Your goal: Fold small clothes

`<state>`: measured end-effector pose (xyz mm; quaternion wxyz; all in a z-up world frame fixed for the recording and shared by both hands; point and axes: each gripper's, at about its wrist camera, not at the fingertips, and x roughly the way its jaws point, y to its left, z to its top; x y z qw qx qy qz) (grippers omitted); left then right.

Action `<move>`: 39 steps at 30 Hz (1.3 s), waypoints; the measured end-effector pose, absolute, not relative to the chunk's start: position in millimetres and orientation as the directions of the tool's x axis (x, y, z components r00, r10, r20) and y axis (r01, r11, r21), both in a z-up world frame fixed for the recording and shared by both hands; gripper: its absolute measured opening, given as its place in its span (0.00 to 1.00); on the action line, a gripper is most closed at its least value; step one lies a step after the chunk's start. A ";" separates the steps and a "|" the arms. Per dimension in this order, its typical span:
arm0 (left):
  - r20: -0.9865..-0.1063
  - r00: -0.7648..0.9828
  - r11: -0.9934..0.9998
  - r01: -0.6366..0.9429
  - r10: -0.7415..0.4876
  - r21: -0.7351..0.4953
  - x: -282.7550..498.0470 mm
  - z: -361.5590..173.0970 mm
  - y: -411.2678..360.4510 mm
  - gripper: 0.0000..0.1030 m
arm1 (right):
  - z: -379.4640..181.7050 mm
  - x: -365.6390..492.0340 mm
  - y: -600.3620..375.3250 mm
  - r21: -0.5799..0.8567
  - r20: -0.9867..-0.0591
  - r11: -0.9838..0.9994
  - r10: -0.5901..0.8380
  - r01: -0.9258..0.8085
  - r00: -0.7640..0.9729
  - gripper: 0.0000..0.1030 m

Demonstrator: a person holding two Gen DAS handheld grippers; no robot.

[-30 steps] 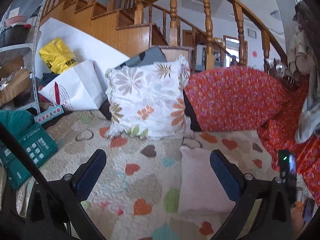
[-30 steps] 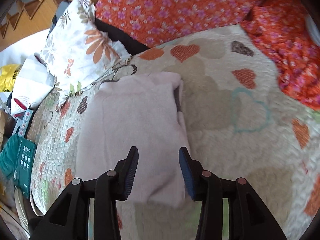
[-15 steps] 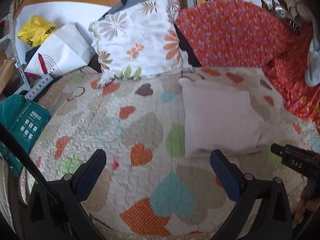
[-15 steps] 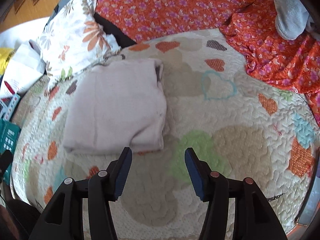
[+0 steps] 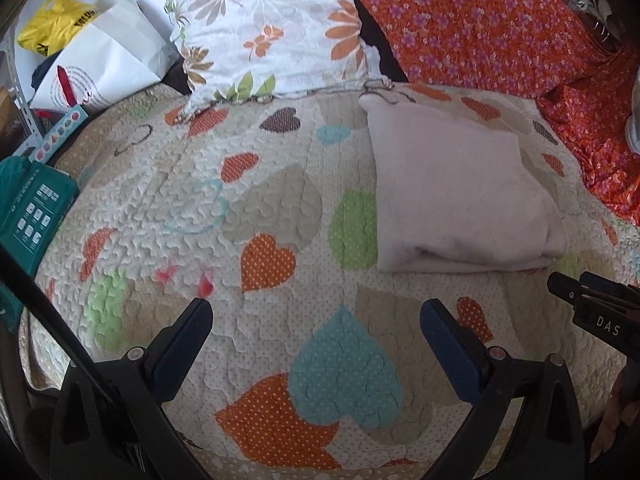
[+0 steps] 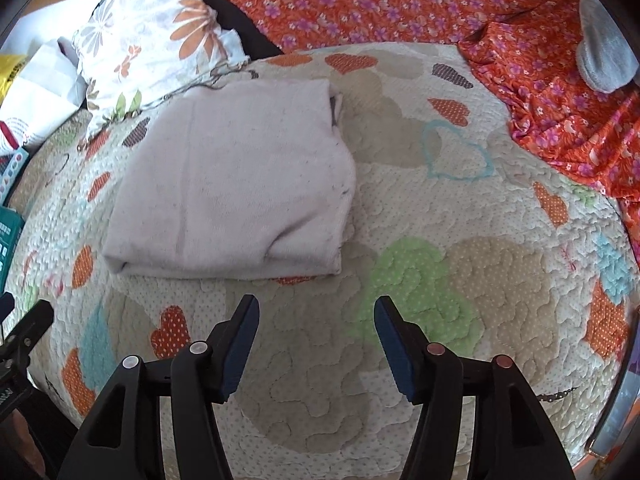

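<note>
Pink folded garment (image 6: 236, 184) beside floral pillow (image 5: 272, 28), left hand-held gripper (image 5: 316, 332) and right hand-held gripper (image 6: 316, 332) wide, empty

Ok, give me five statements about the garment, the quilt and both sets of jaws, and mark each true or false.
1. The pale pink garment lies folded on the heart-patterned quilt. True.
2. The right gripper is clamped on the garment. False: its jaws are open and hold nothing, short of the garment's near edge.
3. The left gripper has its jaws open over bare quilt. True.
4. The floral pillow sits on top of the garment. False: it stands beyond the garment's far edge.
5. A grey sock lies on the folded garment. False: the grey item rests on the orange floral cloth.
</note>
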<state>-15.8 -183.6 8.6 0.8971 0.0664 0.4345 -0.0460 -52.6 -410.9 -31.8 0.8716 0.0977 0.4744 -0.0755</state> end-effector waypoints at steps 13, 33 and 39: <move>-0.896 0.443 0.990 0.140 -0.040 0.024 3.3 -57.3 -179.5 1.00 | -61.1 -39.6 -396.8 -0.003 -0.901 0.980 -0.088 0.197 0.425 0.70; -0.868 0.488 0.993 0.109 -0.089 -0.040 -3.3 -65.0 -171.6 1.00 | -67.1 -35.6 -393.2 -0.031 -0.907 0.980 -0.111 0.198 0.405 0.84; -0.858 0.505 0.994 0.100 -0.092 -0.047 -5.5 -64.7 -171.3 1.00 | -71.0 -32.2 -400.3 -0.006 -0.914 0.975 -0.096 0.222 0.395 0.92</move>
